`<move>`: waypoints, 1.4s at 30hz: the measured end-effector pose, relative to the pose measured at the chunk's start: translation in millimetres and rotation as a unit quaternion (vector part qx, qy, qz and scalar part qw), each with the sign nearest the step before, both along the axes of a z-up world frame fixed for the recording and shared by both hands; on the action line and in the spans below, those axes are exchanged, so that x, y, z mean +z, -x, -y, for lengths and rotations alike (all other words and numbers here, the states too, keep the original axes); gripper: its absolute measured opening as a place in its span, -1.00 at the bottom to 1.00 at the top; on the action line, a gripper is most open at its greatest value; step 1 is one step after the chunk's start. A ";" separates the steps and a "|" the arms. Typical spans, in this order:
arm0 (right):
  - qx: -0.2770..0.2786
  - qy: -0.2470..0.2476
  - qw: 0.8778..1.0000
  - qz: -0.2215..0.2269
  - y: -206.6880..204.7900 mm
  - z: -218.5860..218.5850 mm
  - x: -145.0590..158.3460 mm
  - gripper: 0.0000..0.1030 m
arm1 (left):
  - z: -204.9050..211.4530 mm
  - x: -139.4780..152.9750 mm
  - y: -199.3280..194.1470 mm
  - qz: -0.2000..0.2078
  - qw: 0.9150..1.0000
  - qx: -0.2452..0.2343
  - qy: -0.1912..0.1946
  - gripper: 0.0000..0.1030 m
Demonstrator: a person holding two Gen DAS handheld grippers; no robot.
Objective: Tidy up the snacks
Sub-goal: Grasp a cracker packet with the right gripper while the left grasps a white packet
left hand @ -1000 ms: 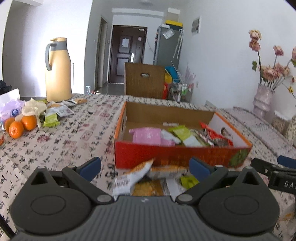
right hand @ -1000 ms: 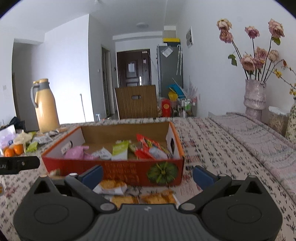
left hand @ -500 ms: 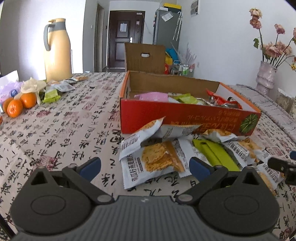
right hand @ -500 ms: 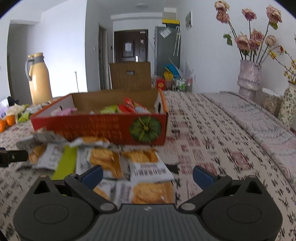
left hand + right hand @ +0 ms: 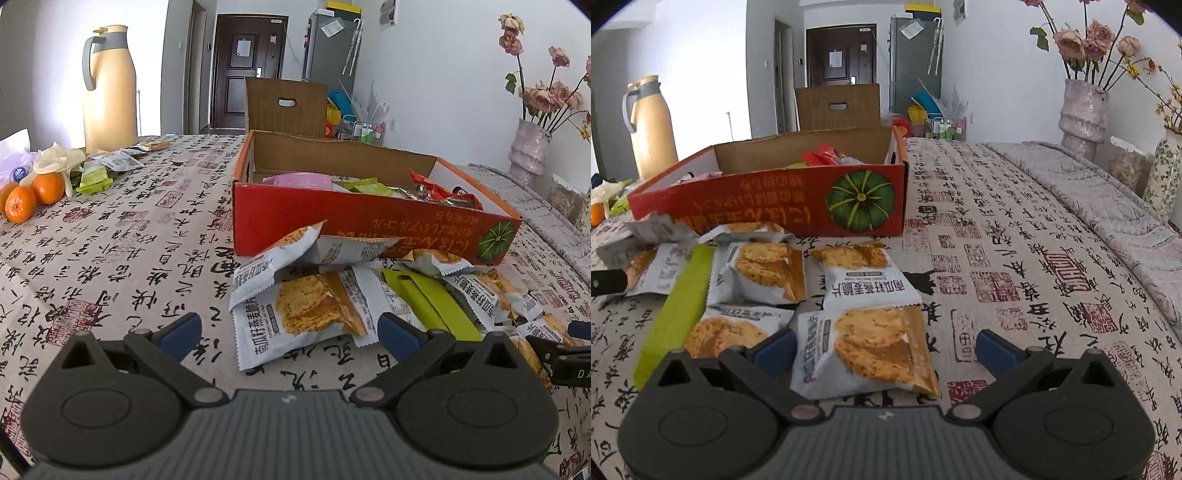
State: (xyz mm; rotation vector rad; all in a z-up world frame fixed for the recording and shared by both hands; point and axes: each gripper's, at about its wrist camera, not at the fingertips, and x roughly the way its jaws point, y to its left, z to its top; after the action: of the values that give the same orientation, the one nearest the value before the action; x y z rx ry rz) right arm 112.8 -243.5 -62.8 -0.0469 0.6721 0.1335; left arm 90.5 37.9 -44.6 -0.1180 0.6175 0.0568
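Observation:
A red cardboard box [image 5: 369, 225] with a pumpkin print [image 5: 768, 210] holds several snacks. Several grey cracker packets and a green packet [image 5: 432, 302] lie on the tablecloth in front of it. My left gripper [image 5: 290, 330] is open, low over the table, with a cracker packet [image 5: 295, 314] between its fingers. My right gripper [image 5: 884, 349] is open, with another cracker packet [image 5: 868, 350] between its fingers. The green packet also shows in the right wrist view [image 5: 676, 310]. Neither gripper holds anything.
A yellow thermos [image 5: 109, 85], oranges [image 5: 31, 194] and more small packets [image 5: 96, 175] sit at the far left. Flower vases [image 5: 1084, 114] stand at the right. A brown carton [image 5: 286, 107] stands behind the table.
Both grippers have dropped low and come closer to the packets in front of the box. The packets now fill the space between the fingers.

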 end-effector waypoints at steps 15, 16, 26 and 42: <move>0.045 -0.012 0.999 0.028 14.4 -5.0 7.2 0.08 | -1.8 -0.9 -0.8 -0.003 1.000 0.003 0.005 1.00; 0.043 -0.016 0.998 0.033 15.2 -3.7 8.5 0.07 | -1.9 -0.9 -0.8 -0.003 1.000 0.003 0.006 1.00; 0.023 -0.043 0.996 0.077 14.1 5.6 21.5 0.05 | -2.4 -0.8 -0.6 -0.002 1.000 0.005 0.005 1.00; -0.012 -0.063 0.994 0.084 -12.8 8.6 14.9 0.06 | -7.6 23.9 -8.0 0.006 0.998 0.009 -0.069 1.00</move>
State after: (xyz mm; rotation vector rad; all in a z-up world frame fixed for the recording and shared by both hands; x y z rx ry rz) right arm 125.6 -252.1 -47.9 0.0707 0.4940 0.1479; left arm 98.5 45.4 -20.6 0.0101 0.5994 0.1170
